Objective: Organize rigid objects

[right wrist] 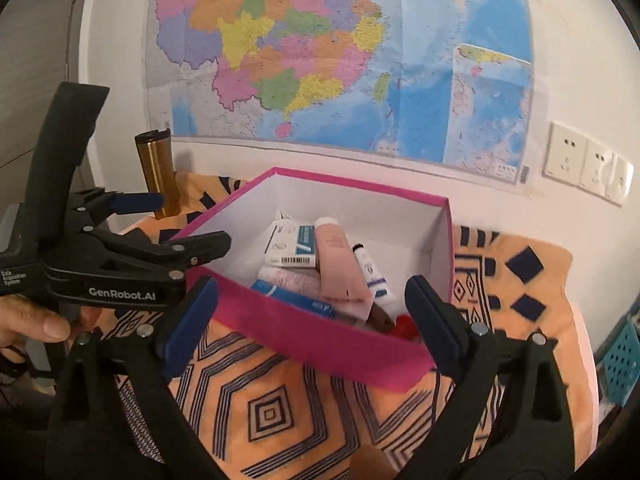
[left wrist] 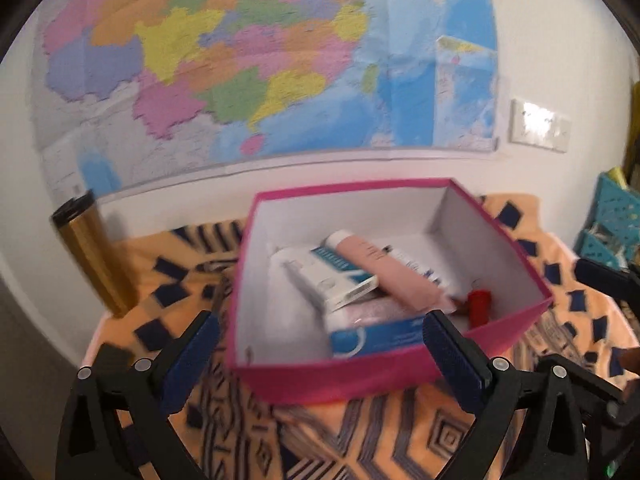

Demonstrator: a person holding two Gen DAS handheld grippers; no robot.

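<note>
Nearest the left wrist camera, the left gripper (left wrist: 320, 356) fills the bottom of the frame with its jaws spread wide and nothing between them; its blue pads sit low left and low right, with the near wall of the pink box (left wrist: 340, 380) showing in the gap. The box stands open in the middle of the frame on a patterned orange cloth (left wrist: 360, 440) that covers the worktop. Inside lie a pink tube (left wrist: 384, 276), a white and blue carton (left wrist: 336, 276), a blue packet (left wrist: 380, 336) against the near wall and a small red thing (left wrist: 479, 306) at the right; the view is blurred, so finer detail is lost. A gold flask (left wrist: 94, 256) stands at the left edge by the wall, under a large map (left wrist: 260, 60).

In the right wrist view the right gripper (right wrist: 312, 320) is likewise wide open and holds nothing, its pads low left and low right of the box (right wrist: 320, 340). The pink tube (right wrist: 338, 264) lies on the other packets, with a small white tube (right wrist: 374, 276) just to its right. The left gripper (right wrist: 184, 224) reaches in from the left of the frame, open beside the box's left wall, a hand (right wrist: 32, 324) below it
</note>
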